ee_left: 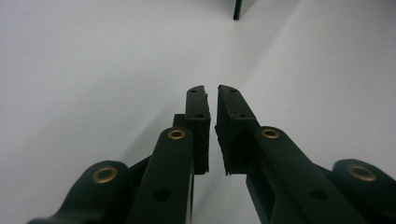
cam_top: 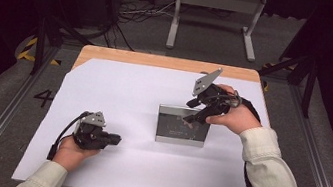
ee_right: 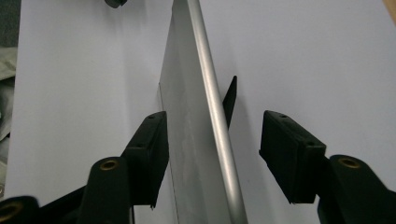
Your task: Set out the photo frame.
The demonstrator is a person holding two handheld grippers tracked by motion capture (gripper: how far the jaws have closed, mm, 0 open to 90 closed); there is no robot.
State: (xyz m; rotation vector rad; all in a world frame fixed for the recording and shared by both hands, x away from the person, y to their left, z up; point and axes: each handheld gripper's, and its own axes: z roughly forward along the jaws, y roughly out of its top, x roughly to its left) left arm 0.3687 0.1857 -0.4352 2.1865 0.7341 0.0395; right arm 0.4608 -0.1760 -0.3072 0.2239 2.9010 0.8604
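Right of centre in the high view, a silver frame (cam_top: 182, 126) stood upright on the white sheet (cam_top: 119, 91), and the right gripper (cam_top: 194, 119) hung over its top edge with jaws wide, straddling the rim (ee_right: 212, 88) without pressing it. That read as the let-go after standing it up; next, that hand would need to lift straight off without nudging it. The left gripper (cam_top: 116, 139) rested at lower left, jaws narrow and empty.
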